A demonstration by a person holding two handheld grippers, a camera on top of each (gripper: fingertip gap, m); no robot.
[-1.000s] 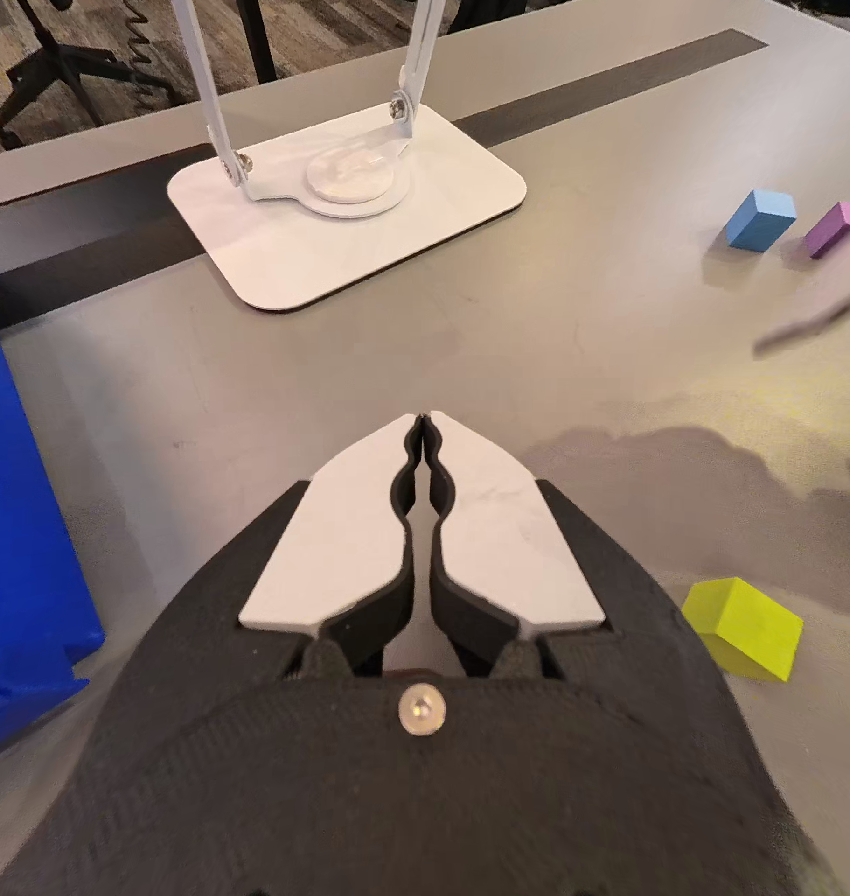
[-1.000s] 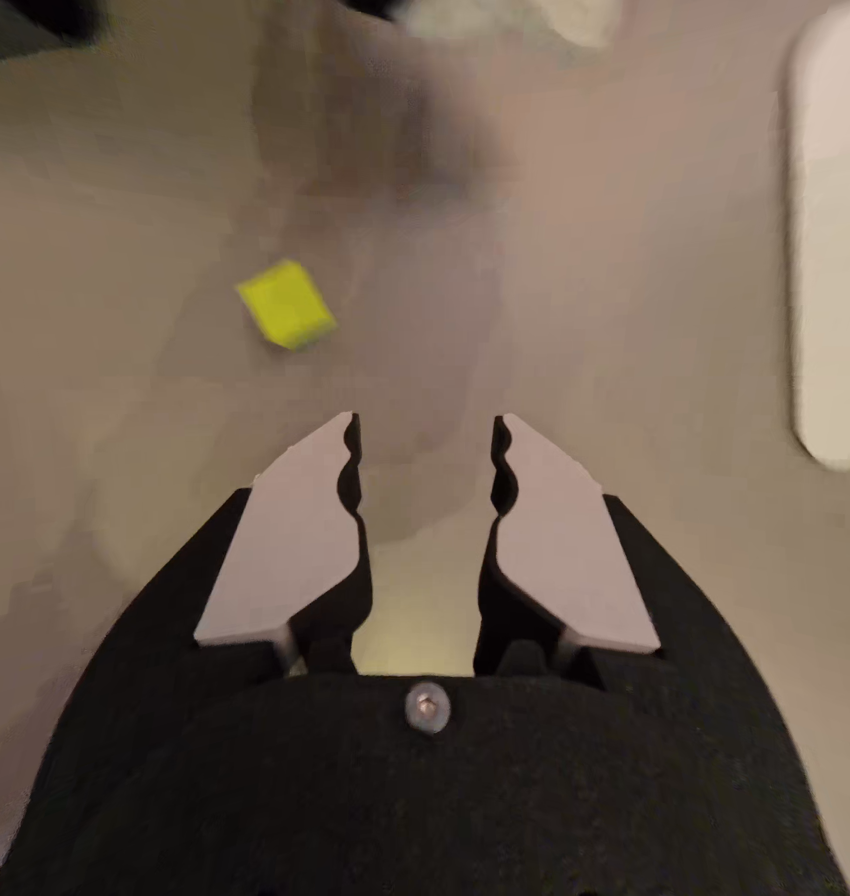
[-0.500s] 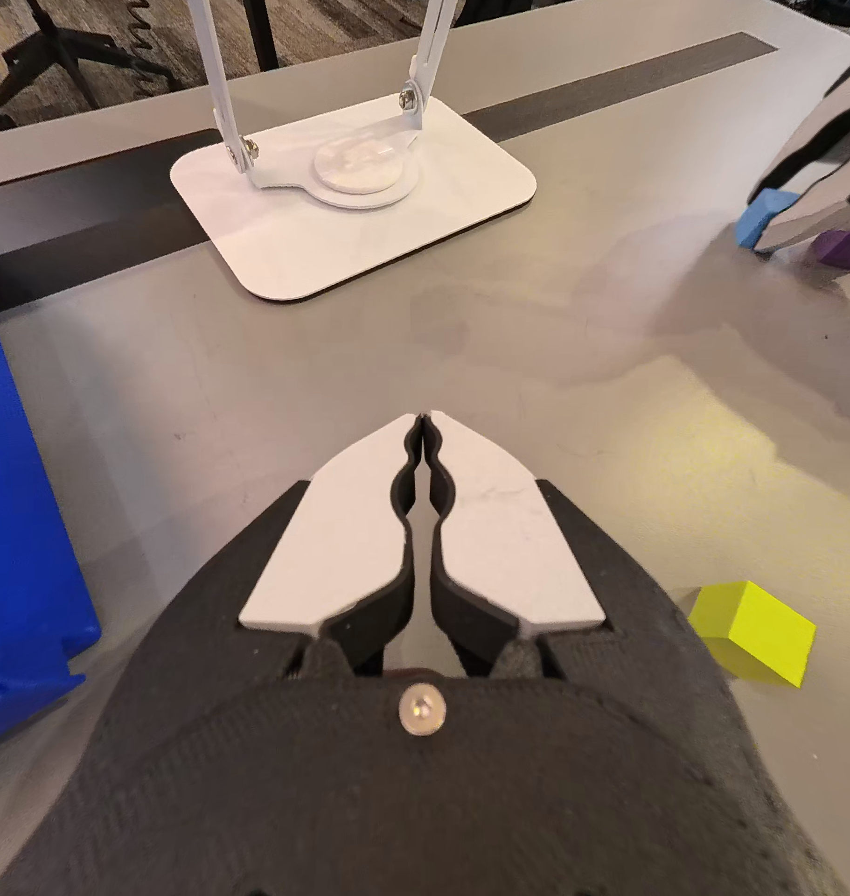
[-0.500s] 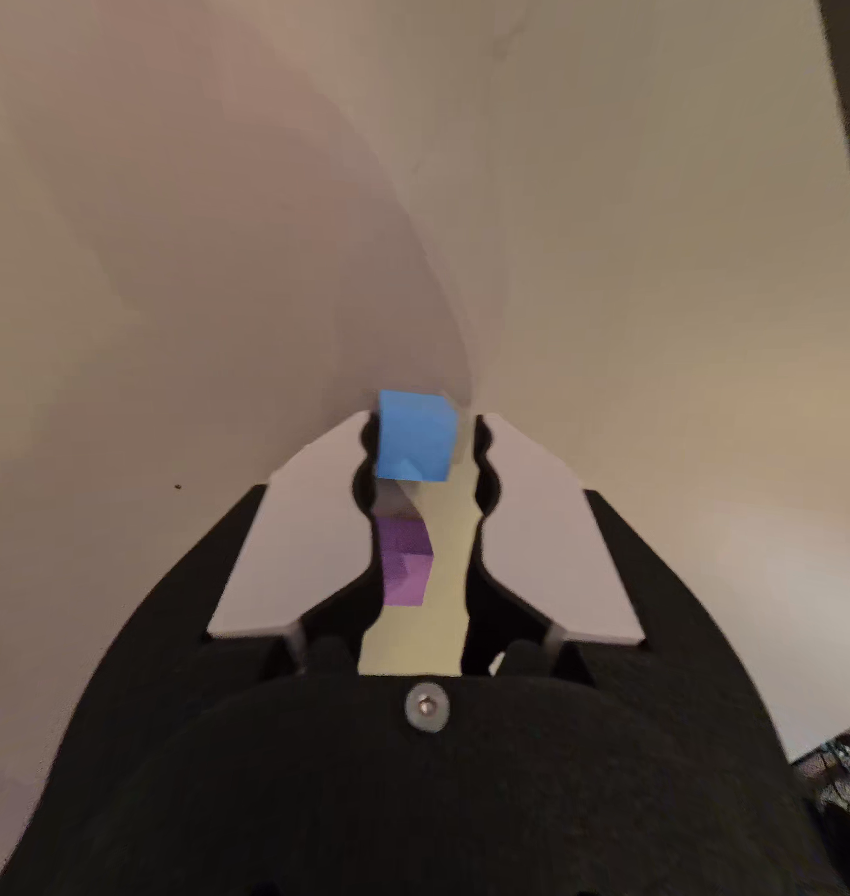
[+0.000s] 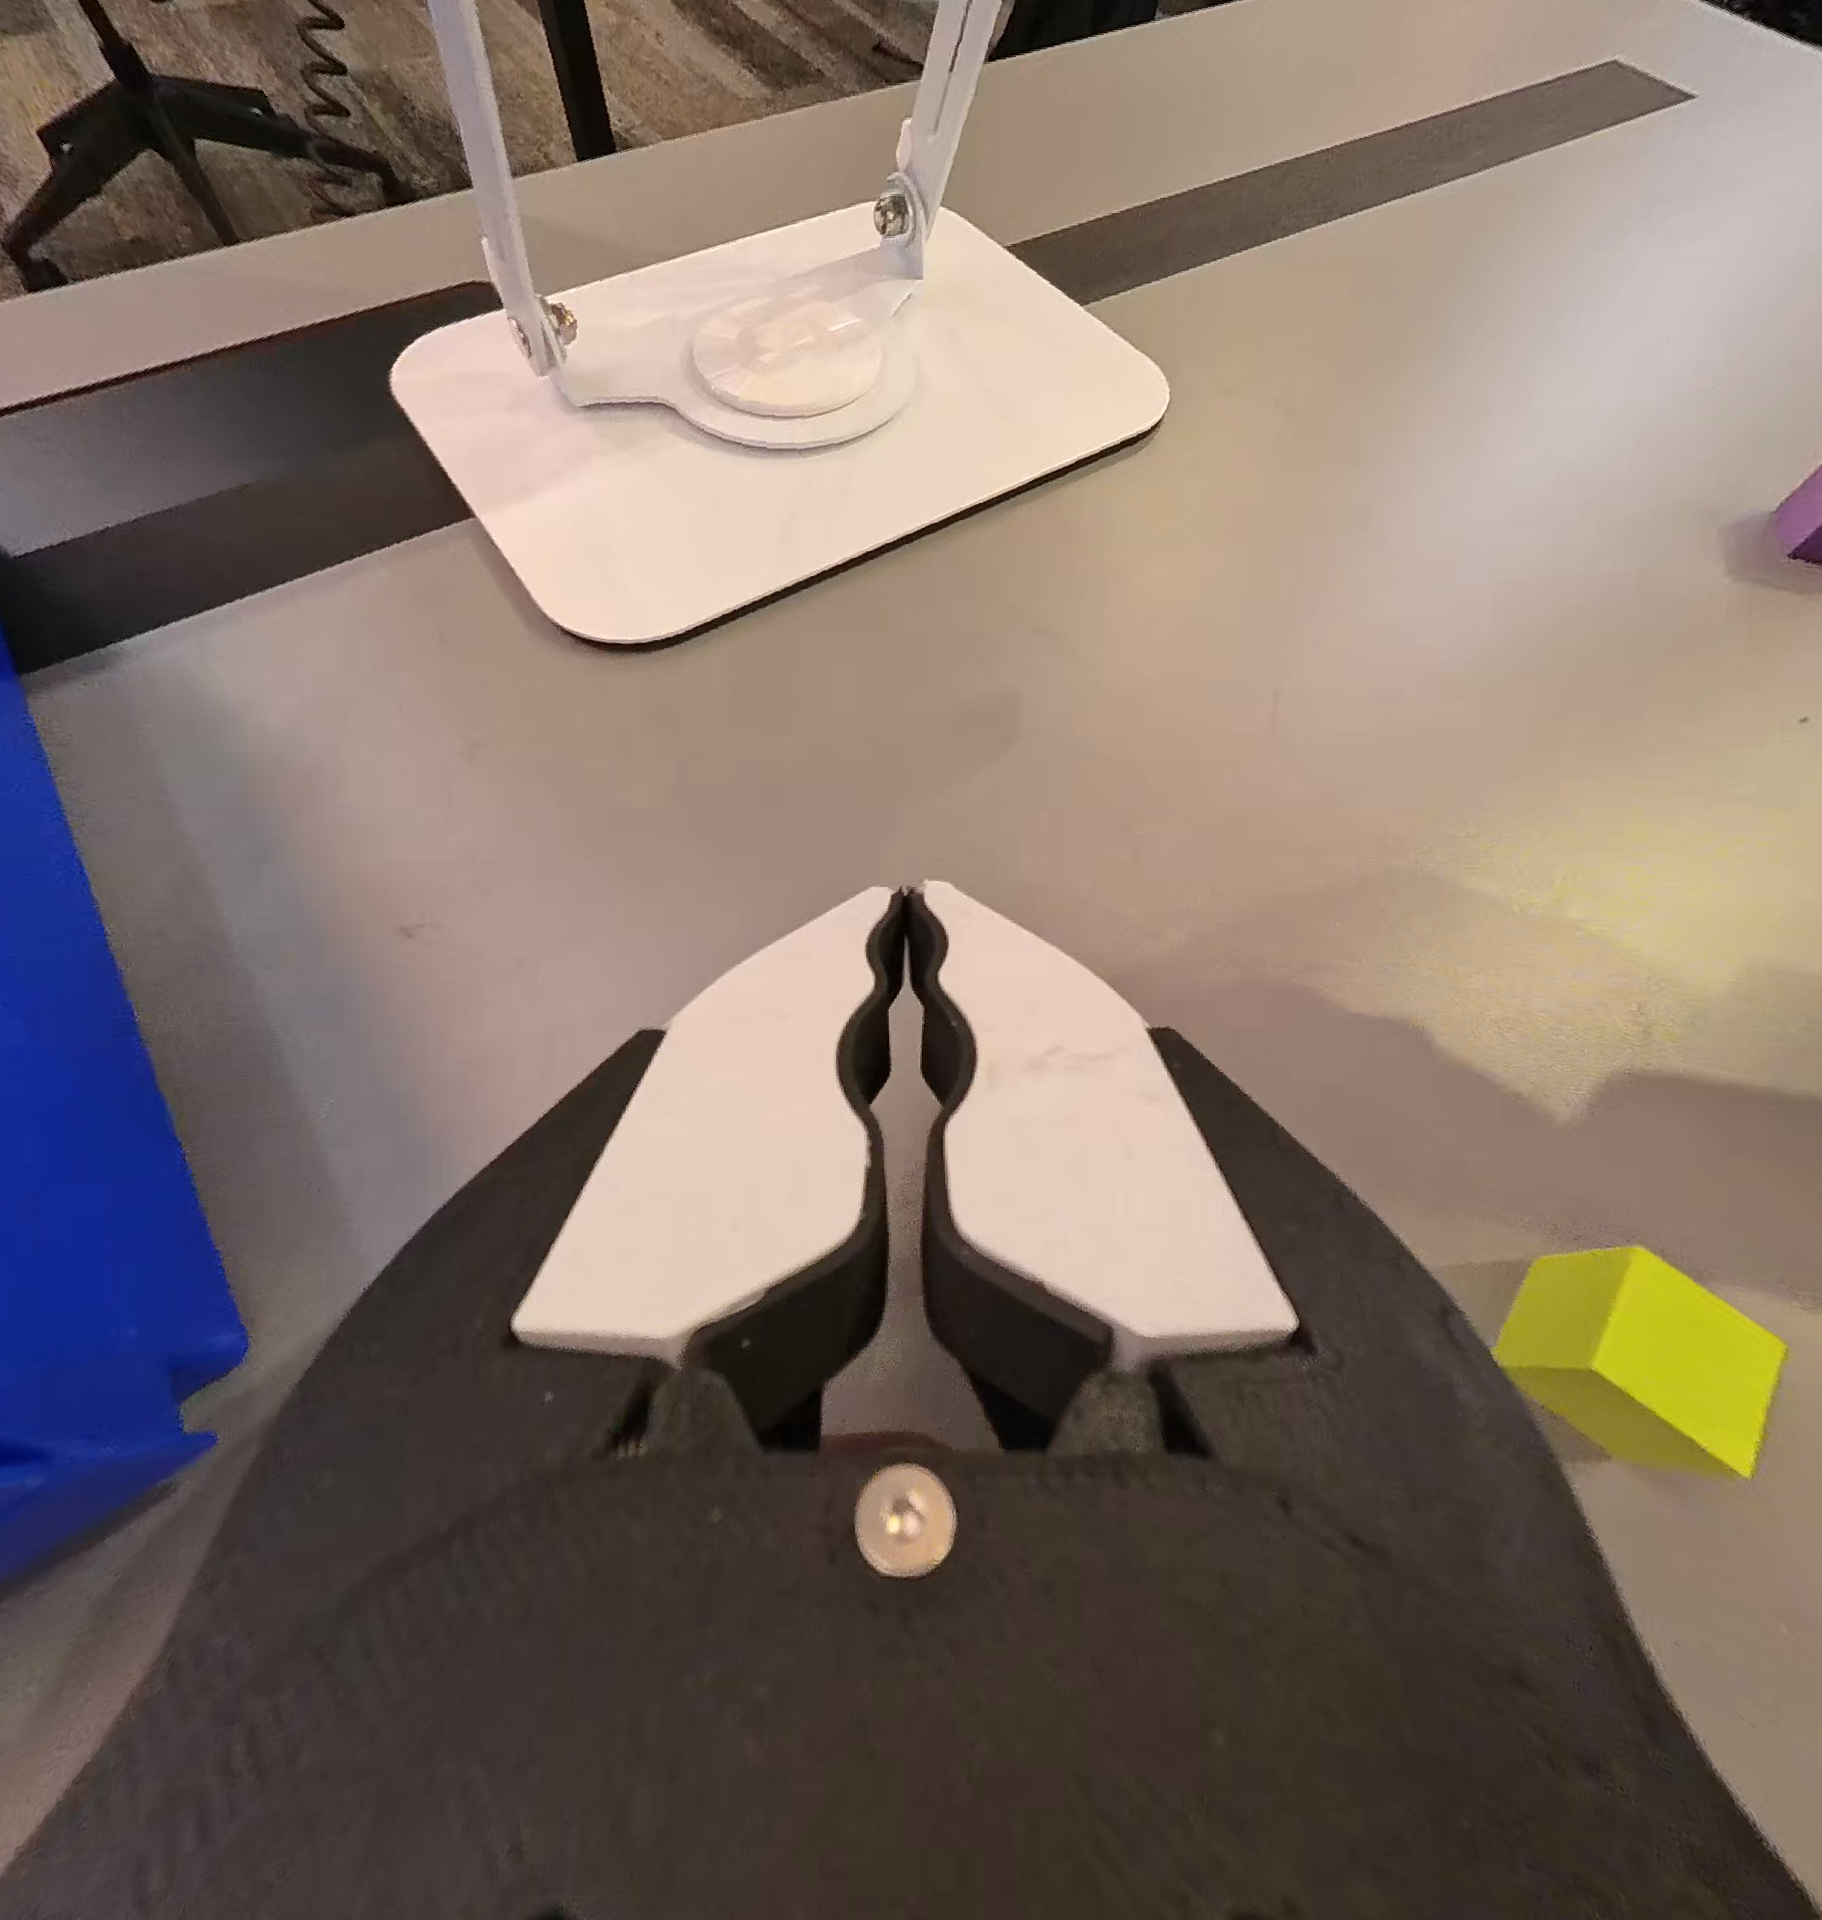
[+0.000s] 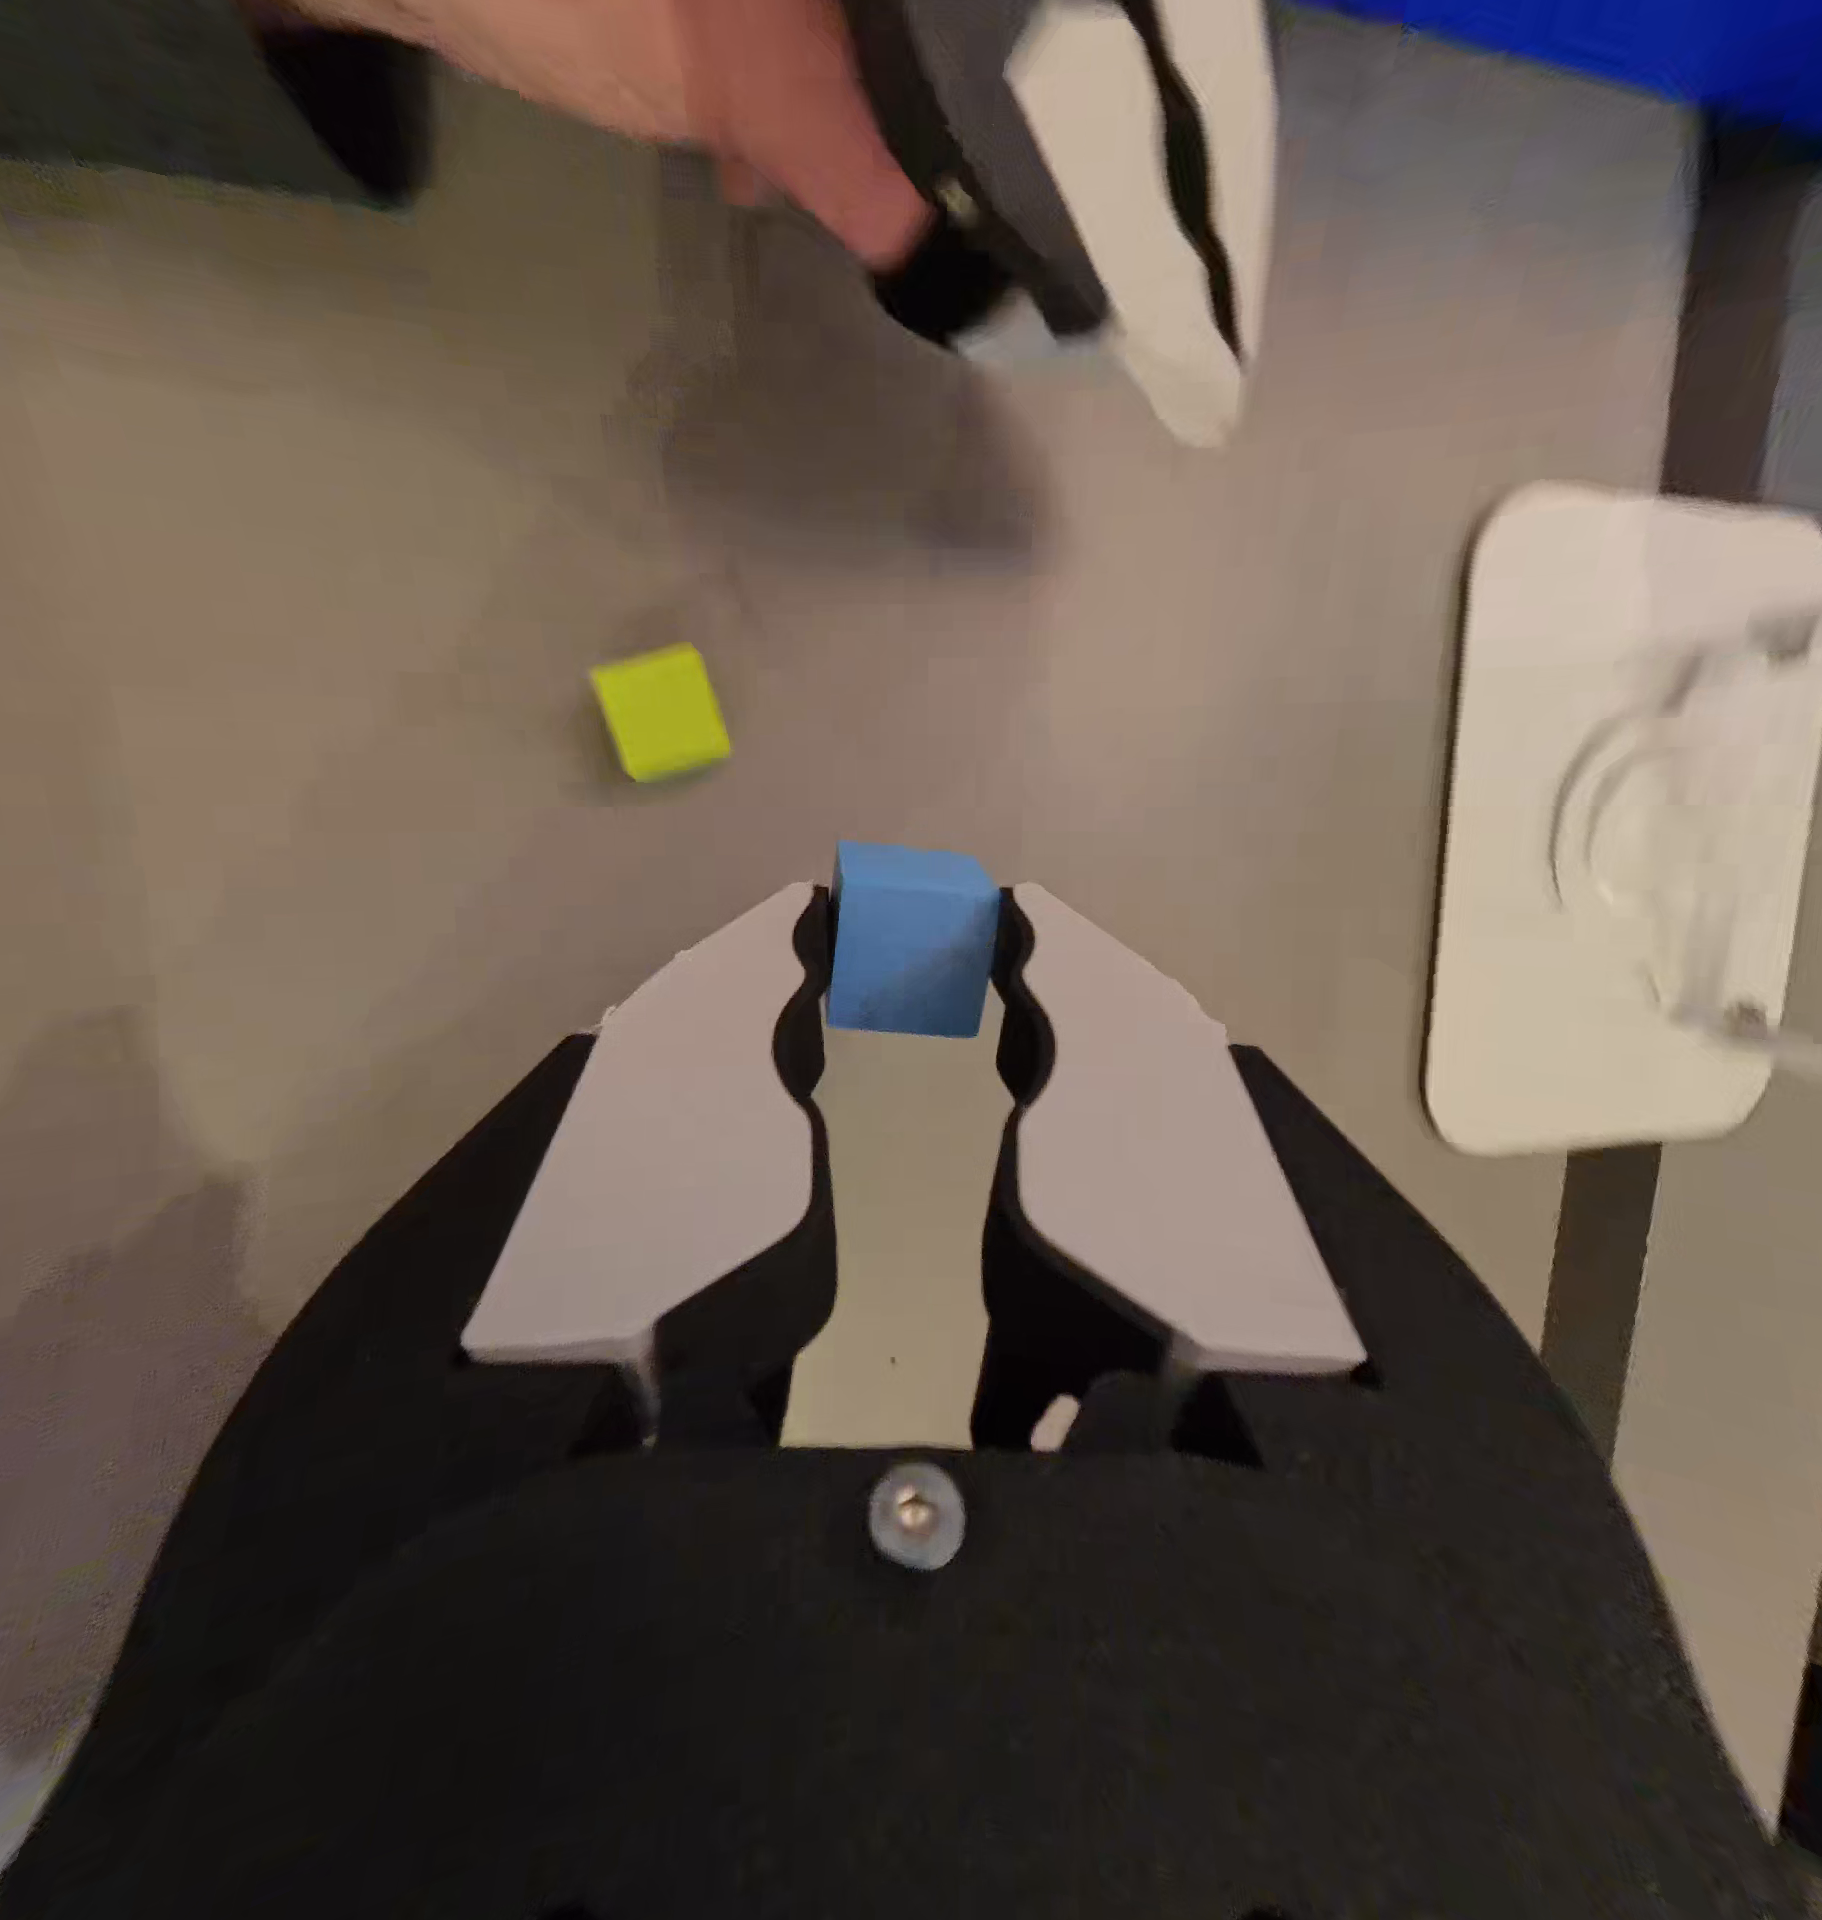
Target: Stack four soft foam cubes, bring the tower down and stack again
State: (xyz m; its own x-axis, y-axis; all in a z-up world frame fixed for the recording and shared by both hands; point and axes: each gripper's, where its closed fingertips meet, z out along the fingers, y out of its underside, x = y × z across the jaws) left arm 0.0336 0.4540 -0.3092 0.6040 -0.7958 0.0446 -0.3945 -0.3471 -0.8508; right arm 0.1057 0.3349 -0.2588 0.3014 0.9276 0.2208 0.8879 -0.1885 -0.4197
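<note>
right tool (image 6: 912, 940): clamped on blue foam cube (image 6: 909, 940) | left tool (image 5: 909, 894): closed, empty | risk: over-squeeze skews cube onto yellow-green cube (image 6: 660, 711)

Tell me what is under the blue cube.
Bare grey table: the blue cube rides clamped in the right hand-held gripper. The patch directly beneath it is hidden by the cube.
</note>
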